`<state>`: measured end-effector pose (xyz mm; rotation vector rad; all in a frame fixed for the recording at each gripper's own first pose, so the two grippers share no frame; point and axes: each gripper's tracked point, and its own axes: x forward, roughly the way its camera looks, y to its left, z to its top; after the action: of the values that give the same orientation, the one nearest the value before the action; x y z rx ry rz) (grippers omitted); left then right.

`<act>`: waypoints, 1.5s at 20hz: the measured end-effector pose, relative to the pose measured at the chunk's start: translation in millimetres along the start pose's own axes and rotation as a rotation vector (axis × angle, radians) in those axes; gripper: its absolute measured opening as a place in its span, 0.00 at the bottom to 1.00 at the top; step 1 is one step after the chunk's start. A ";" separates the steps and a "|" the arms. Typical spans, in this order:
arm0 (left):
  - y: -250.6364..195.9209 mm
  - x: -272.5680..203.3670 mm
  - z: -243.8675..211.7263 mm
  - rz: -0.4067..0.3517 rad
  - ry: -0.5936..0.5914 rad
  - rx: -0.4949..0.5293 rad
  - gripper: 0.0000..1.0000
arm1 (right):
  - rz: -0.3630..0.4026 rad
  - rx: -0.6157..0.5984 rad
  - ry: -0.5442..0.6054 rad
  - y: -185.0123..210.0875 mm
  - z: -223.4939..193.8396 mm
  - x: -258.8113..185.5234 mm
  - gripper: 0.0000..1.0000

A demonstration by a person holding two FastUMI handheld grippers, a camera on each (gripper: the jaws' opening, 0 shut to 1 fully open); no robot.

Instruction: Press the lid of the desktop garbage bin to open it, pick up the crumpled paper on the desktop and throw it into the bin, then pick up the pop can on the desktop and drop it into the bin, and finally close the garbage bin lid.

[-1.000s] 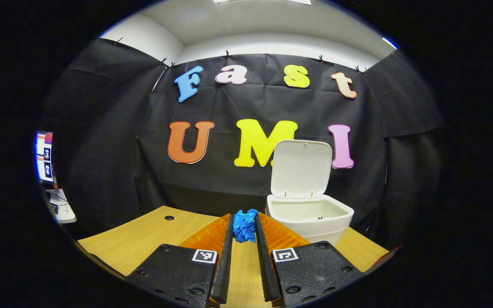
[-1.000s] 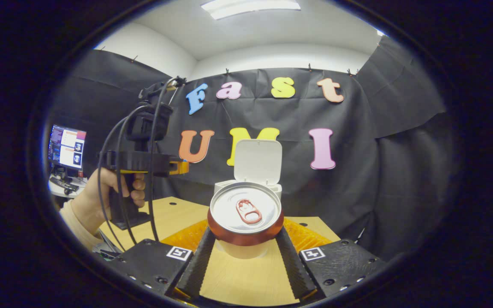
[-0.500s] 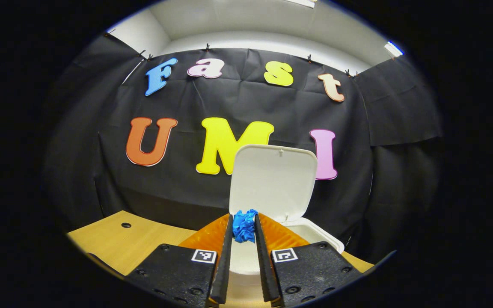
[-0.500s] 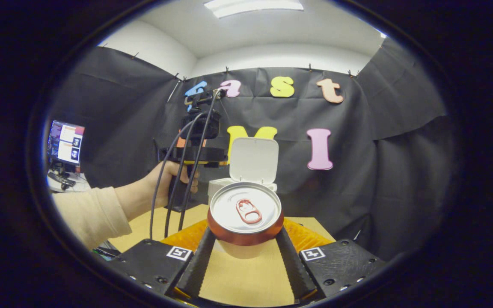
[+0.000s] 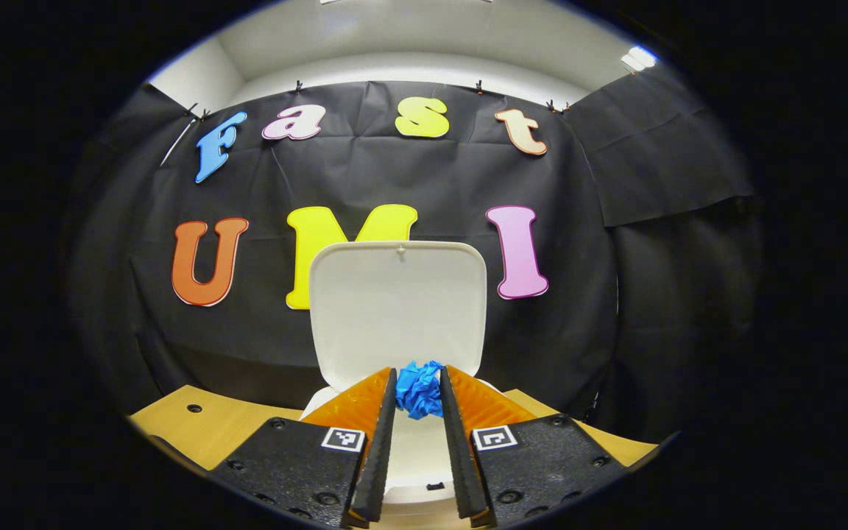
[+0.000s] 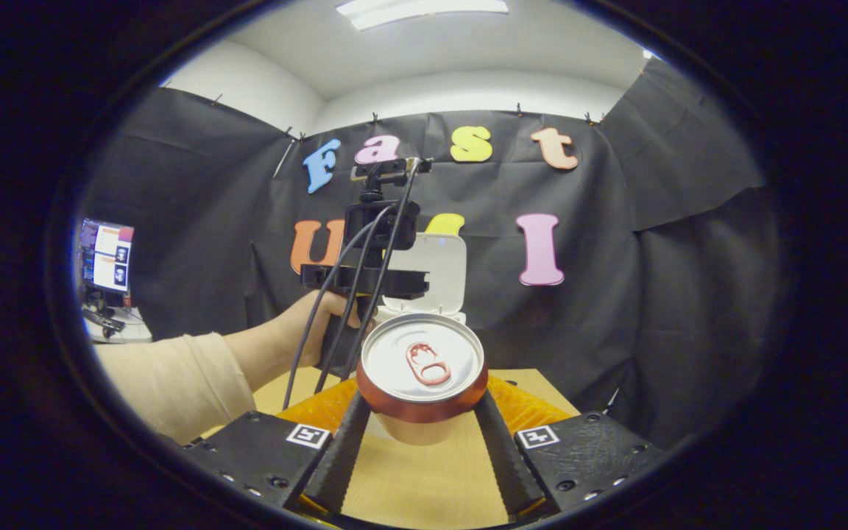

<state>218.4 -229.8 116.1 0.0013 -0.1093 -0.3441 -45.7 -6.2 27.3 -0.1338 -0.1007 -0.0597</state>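
In the left gripper view we see our left gripper pinching the crumpled paper, a blue wad, between its fingertips, above the bin with its white lid upright behind. In the right gripper view our right gripper clamps the pop can, silver top and red tab, above the desk; beyond the pop can, a hand holds the left gripper before the bin's lid.

bin lid – smooth matt plastic | paper – crumpled, matt | can top – brushed metal, glossy rim | table – wood grain
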 end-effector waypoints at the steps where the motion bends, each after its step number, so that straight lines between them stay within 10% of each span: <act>1: -0.5 0.0 1.5 0.000 -0.003 0.003 0.39 | 0.004 0.007 0.003 0.0 -1.1 1.2 0.77; 12: 11.6 -1.7 -13.9 -0.008 0.027 -0.090 0.71 | -0.007 0.013 0.028 -6.7 -7.8 8.3 0.78; 15: 6.2 -5.7 -26.8 -0.080 0.058 -0.122 1.00 | 0.000 0.015 0.031 -2.3 -7.8 8.9 0.78; 30: 99.5 -107.5 -45.3 -0.004 -0.003 -0.021 0.99 | 0.025 -0.017 0.010 19.4 -7.0 4.9 0.78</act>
<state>156.2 -100.7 61.6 -0.0199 -0.1090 -0.3489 -38.8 11.8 18.3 -0.1520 -0.0887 -0.0368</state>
